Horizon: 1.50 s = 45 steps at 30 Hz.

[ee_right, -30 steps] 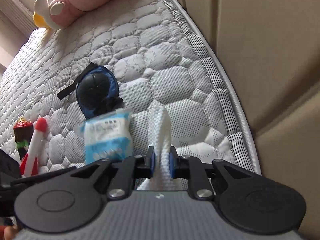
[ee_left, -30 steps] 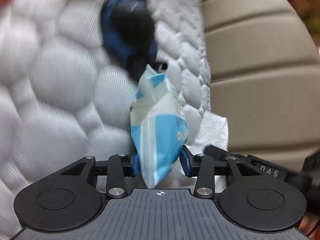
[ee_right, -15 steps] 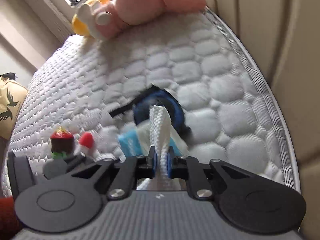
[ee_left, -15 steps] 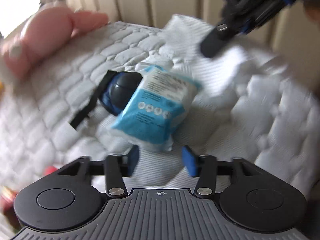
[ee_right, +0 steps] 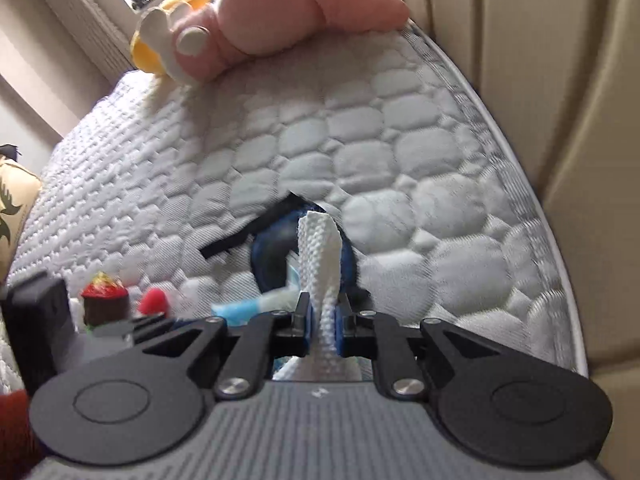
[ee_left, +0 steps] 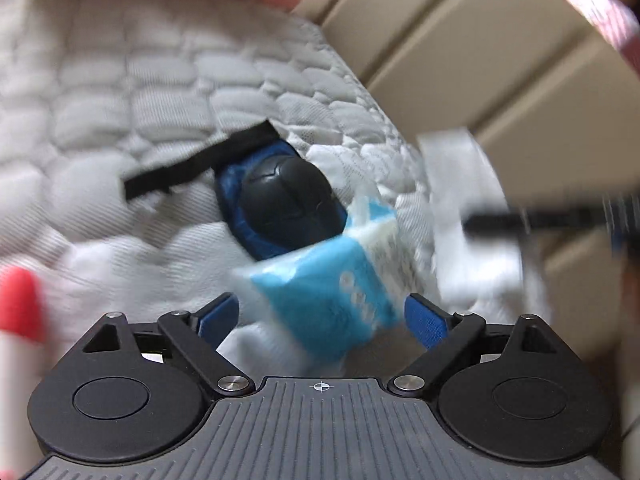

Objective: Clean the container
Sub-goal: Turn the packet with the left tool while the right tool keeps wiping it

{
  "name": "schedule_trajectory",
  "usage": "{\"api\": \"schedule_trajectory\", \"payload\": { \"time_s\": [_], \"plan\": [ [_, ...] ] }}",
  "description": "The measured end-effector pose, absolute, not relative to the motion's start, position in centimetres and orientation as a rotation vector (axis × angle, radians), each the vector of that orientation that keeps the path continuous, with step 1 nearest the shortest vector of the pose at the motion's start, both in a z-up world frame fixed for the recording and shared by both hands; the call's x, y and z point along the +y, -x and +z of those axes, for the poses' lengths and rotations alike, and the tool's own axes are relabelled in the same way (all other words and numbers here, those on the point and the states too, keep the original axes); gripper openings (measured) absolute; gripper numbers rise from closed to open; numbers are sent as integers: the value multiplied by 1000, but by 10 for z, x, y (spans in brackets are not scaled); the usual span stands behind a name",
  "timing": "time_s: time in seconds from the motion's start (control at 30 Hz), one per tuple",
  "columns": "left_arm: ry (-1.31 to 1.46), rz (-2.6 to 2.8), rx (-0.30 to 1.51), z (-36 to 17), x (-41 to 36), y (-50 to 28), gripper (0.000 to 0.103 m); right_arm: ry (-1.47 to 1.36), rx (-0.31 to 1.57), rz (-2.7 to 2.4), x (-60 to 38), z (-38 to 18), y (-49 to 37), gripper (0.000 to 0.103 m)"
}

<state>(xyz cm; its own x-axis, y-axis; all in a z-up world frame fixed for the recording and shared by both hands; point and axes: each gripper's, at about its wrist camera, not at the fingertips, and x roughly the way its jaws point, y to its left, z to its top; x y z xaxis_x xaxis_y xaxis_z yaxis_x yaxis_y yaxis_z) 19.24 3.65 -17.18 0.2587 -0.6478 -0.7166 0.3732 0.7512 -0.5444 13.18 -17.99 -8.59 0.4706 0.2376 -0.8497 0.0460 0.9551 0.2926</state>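
A blue and white wipe packet (ee_left: 332,284) lies blurred on the quilted mattress (ee_left: 120,128), between the wide jaws of my left gripper (ee_left: 322,318). The jaws are opening and the blue pads stand clear of the packet. Just beyond it rests a round blue and black case (ee_left: 280,204) with a black strap (ee_left: 200,164). My right gripper (ee_right: 323,322) is shut on a white textured wipe (ee_right: 318,252), which sticks up over that case (ee_right: 272,248). The same wipe (ee_left: 468,216) shows blurred at the right in the left wrist view. The packet (ee_right: 252,306) peeks out left of the right gripper.
A pink plush toy (ee_right: 280,16) and a yellow one (ee_right: 148,52) lie at the mattress's far end. A small red-topped figure (ee_right: 104,300) and a red-tipped toy (ee_right: 154,300) stand at the left. Beige padded panels (ee_right: 560,100) border the bed's right edge.
My left gripper let go of the wipe packet and its jaws spread wide; the packet dropped onto the mattress. The right gripper lifted a little with the white wipe still pinched.
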Motion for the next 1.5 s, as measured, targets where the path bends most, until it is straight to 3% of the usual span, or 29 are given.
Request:
{"api": "schedule_trajectory", "payload": {
  "time_s": [0.03,0.07,0.13,0.27,0.4,0.57,1.1,1.5],
  "plan": [
    [297,-693,1106,-175,32,-196,86,-290,1084,108,-184,-88,-129,13],
    [273,-701,1082,-174,26,-196,71,-291,1086,100,-187,-88,-127,13],
    [114,-749,981,-158,11,-182,65,-304,1087,99,-193,-87,-123,13],
    [-342,-834,752,-131,-15,-125,62,-338,1079,133,-193,-78,-120,13],
    [-463,-855,762,-136,-18,-97,63,-410,1091,228,-172,-77,-124,13],
    [-420,-844,834,-147,-17,-93,63,-551,1172,403,-133,-101,-128,13],
    [-383,-815,906,-155,-34,-90,64,-457,1195,222,-178,-102,-100,11],
    [-360,-833,1007,-154,-32,-89,71,-495,1266,208,-179,-112,-79,11]
  ]
}}
